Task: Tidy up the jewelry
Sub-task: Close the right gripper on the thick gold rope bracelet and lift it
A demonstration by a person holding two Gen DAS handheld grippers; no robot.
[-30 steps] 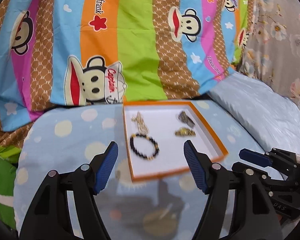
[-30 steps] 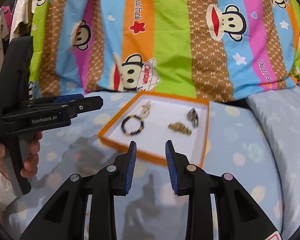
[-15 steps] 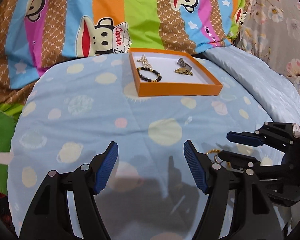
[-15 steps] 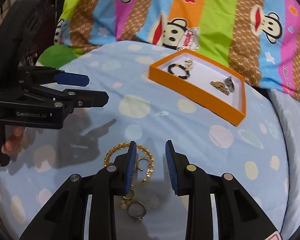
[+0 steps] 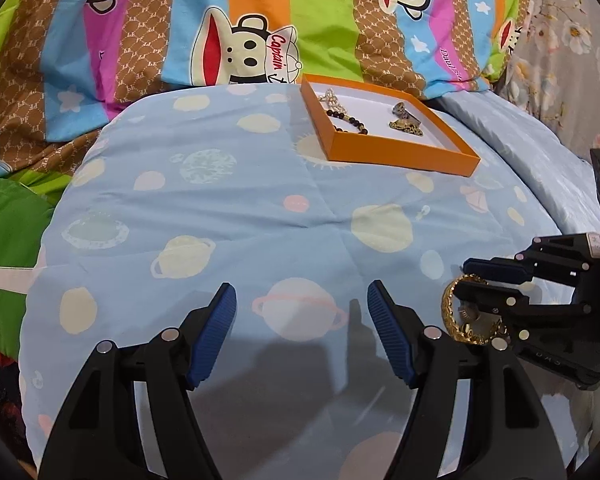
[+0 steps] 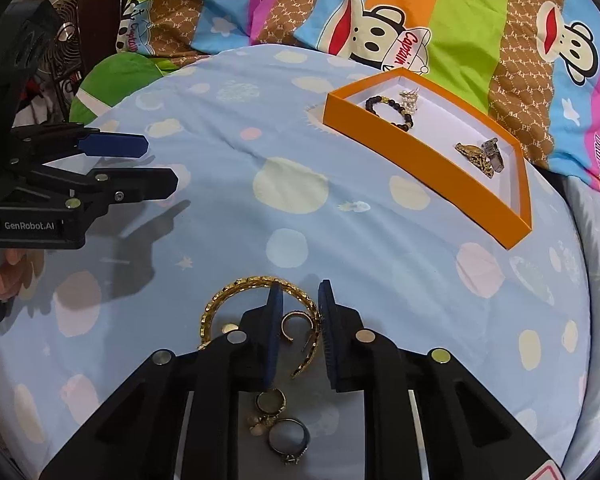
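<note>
Soft bedding [image 6: 292, 216] under our half-open, empty right claw [image 6: 298, 330] straddling the gold bangle [image 6: 220, 300]; closing could snag fabric or nearby rings [image 6: 288, 436]. Left claw [image 5: 302, 336] wide, empty.

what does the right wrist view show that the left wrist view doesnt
Only the right wrist view shows the loose rings under the right gripper, the small open ring between its fingers, and a fan. Only the left wrist view shows the floral fabric. Both show the orange tray, the beaded bracelet in it, and the gold bangle.
</note>
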